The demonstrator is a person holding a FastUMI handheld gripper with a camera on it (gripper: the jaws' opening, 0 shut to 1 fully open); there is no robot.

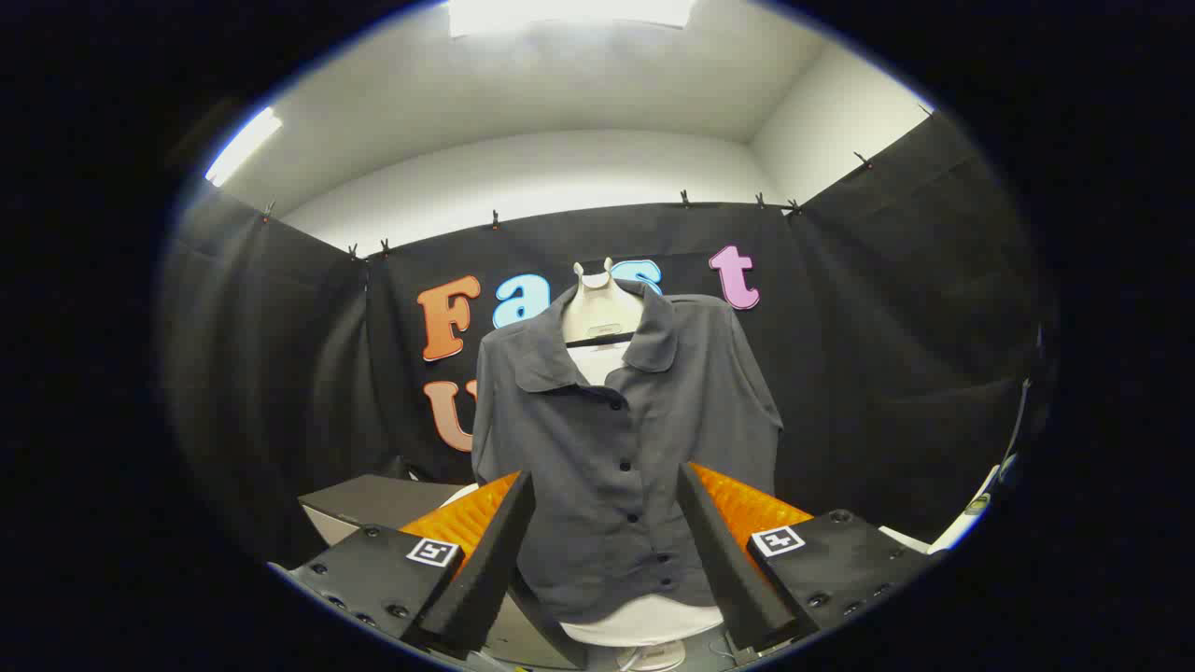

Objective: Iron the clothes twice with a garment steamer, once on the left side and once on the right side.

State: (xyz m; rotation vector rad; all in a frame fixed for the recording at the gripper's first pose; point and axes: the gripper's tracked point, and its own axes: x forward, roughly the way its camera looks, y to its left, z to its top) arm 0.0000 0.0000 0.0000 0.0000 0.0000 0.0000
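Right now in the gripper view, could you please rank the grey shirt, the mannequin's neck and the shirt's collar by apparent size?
1. Grey shirt, beyond the open tool
2. Shirt's collar
3. Mannequin's neck, though the collar hides part of it, so 2 and 3 are unsure.

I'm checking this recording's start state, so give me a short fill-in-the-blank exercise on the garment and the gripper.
1. The grey shirt hangs on a white ____ form.
2. The gripper has its fingers ____, with nothing between them.
3. The shirt's front is fastened with a column of dark ____.
4. The fingers carry ____ pads on their outer sides.

Missing words: mannequin; open; buttons; orange
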